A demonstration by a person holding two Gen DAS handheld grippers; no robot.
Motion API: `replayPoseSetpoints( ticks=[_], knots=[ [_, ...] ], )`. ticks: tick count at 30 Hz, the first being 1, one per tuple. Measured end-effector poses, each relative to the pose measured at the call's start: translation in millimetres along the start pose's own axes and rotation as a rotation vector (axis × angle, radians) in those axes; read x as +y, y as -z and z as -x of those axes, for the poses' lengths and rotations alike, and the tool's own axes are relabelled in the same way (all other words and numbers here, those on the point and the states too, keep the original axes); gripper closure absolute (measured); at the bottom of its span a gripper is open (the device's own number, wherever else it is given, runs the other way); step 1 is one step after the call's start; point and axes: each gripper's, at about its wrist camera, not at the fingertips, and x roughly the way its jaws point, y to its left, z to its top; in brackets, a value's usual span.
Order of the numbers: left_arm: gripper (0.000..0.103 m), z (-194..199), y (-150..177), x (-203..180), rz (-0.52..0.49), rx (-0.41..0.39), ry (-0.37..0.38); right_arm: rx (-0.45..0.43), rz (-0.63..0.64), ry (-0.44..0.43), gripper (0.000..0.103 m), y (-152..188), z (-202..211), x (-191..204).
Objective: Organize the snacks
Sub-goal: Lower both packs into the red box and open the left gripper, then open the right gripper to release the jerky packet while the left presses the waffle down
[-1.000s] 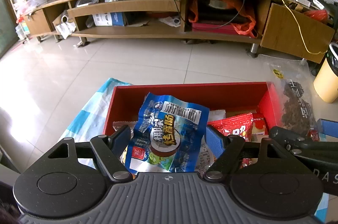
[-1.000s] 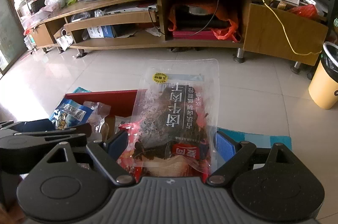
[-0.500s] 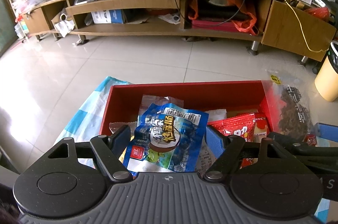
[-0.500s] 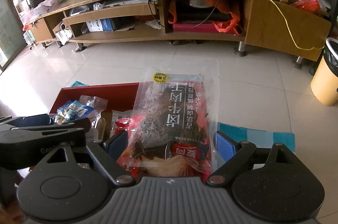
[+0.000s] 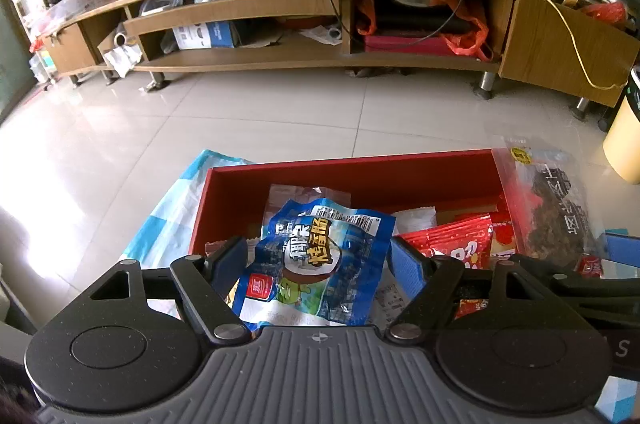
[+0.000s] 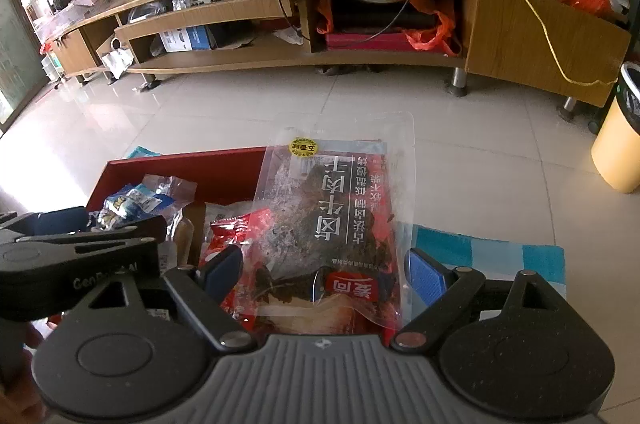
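I've got the left gripper [image 5: 316, 264] clamped wide across a blue snack bag [image 5: 316, 264] over the red box [image 5: 352, 179], right gripper [image 6: 324, 272] likewise on a clear jerky pouch [image 6: 332, 216] at the box's right edge; both look light, crinkly, slippery, best pinched across the flat body.

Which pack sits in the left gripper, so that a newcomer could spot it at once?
Find the red box on the checked cloth, in front of the long wooden TV stand. Over its near left part, between the left gripper's blue pads, is a blue snack packet. Unlike the red packets beside it, it is blue with a barcode at its top.
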Motion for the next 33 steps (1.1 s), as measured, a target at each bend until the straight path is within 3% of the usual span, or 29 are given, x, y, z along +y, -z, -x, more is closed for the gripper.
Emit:
replayPoseSetpoints(
  ticks=[16, 33],
  knots=[
    [0.024, -18, 3, -7, -0.054, 0.029, -0.041, 0.045, 0.022, 0.009, 0.013, 2, -22, 0],
    [0.019, -20, 9, -6, -0.1, 0.047, -0.06, 0.081, 0.091, 0.034, 0.011, 4, -24, 6]
  ],
)
